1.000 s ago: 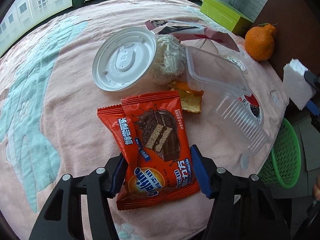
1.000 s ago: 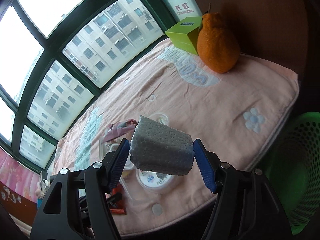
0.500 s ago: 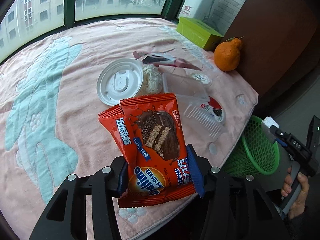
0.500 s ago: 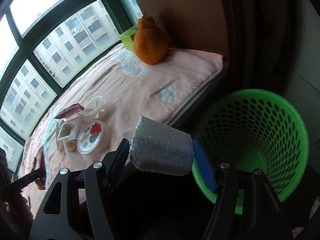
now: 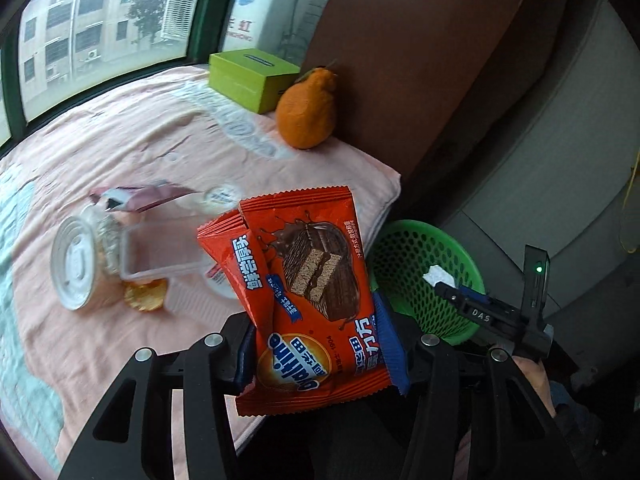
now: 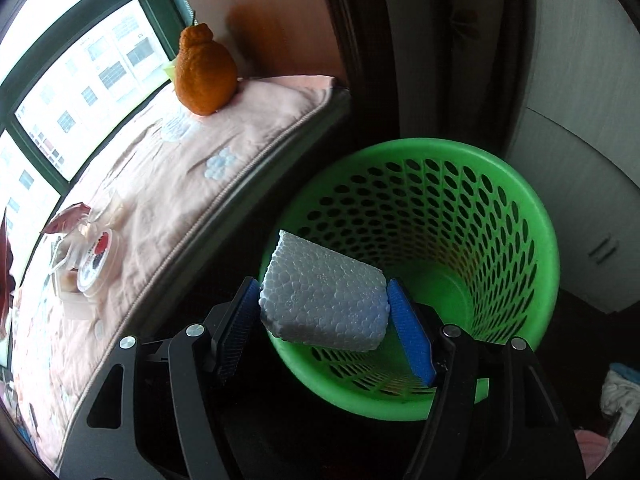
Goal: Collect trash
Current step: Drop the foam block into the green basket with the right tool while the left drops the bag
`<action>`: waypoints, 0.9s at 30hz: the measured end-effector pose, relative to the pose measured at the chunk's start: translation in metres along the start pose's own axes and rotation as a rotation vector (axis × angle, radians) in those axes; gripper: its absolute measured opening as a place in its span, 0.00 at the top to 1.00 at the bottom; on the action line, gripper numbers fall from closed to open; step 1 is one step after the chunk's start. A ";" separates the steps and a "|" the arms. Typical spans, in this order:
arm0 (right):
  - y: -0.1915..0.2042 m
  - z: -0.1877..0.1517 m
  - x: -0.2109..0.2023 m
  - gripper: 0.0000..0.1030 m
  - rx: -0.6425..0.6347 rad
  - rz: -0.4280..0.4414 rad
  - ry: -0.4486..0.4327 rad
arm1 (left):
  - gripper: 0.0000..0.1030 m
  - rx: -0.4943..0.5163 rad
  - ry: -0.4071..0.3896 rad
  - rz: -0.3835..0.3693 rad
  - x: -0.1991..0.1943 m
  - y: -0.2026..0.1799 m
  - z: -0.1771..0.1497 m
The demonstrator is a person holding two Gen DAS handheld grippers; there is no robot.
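Home: blanketed window seat [image 5: 140,140], laundry-style bin [image 6: 460,208].

Pink blanket-covered ledge [image 5: 120,152], orange citrus [image 5: 306,114], green box [image 5: 252,78], white lid [image 5: 74,262], clear tray [image 5: 160,250], purple wrapper [image 5: 136,198]

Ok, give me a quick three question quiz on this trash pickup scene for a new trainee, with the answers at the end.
1. True or false: the green mesh wastebasket already holds trash.
2. Multiple choice: the right gripper grips A) a white styrofoam block, B) an orange, C) a plastic lid.
3. Fill in: the left gripper is shut on two orange Ovaltine snack wrappers, held above the pink ____.

Key:
1. False; its inside shows bare.
2. A, held over the basket's near rim.
3. Blanket; the dekopon orange, green box and clear plastic container lie on it.
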State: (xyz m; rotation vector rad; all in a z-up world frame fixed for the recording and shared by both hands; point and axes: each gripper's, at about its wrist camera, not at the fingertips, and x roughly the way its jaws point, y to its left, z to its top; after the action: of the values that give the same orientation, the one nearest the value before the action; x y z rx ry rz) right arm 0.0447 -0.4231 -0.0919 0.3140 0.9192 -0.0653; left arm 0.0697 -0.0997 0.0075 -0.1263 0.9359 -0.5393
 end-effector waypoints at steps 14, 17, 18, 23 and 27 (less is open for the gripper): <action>-0.038 -0.007 -0.029 0.26 0.032 -0.018 -0.069 | 0.52 0.156 0.161 -0.101 0.116 -0.091 0.042; -0.049 -0.010 -0.045 0.23 0.044 -0.031 -0.105 | 0.52 0.193 0.194 -0.117 0.136 -0.110 0.041; -0.053 -0.011 -0.049 0.23 0.046 -0.038 -0.115 | 0.52 0.202 0.205 -0.119 0.141 -0.115 0.039; -0.068 -0.016 -0.065 0.23 0.065 -0.068 -0.151 | 0.46 0.240 0.251 -0.133 0.167 -0.140 0.033; -0.079 -0.023 -0.072 0.23 0.098 -0.070 -0.163 | 0.39 0.257 0.269 -0.140 0.180 -0.153 0.028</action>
State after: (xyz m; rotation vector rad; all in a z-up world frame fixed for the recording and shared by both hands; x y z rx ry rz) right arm -0.0318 -0.4971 -0.0670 0.3622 0.7666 -0.1979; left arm 0.1176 -0.3234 -0.0570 0.1159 1.1146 -0.8153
